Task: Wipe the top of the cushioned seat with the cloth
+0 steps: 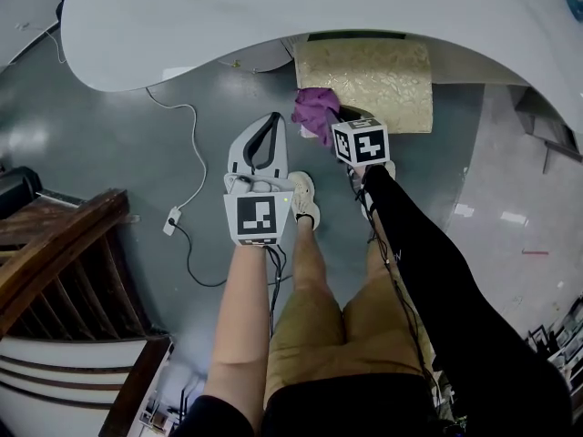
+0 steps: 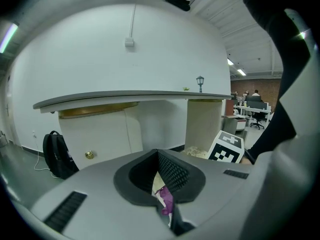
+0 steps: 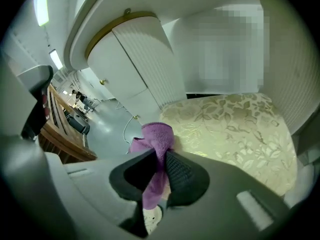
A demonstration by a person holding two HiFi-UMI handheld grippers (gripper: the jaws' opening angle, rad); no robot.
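The cushioned seat [image 1: 369, 80], gold with a leaf pattern, stands on the floor under a white curved counter; its top fills the right gripper view [image 3: 235, 129]. A purple cloth [image 1: 315, 109] hangs at the seat's near left corner. My right gripper [image 3: 161, 156] is shut on this cloth [image 3: 156, 139], which bunches above the pads and trails below them. In the head view the right gripper [image 1: 335, 127] sits just off the seat's front edge under its marker cube. My left gripper [image 1: 272, 119] hovers over the floor left of the cloth, shut [image 2: 158, 155] with nothing in it.
The white curved counter [image 1: 273, 16] overhangs the seat's far side. A white cable with a plug [image 1: 173, 218] lies on the grey floor at left. Dark wooden stairs [image 1: 55, 244] are at lower left. A black backpack [image 2: 57, 154] leans on the counter base. The person's shoes [image 1: 303, 198] stand below the grippers.
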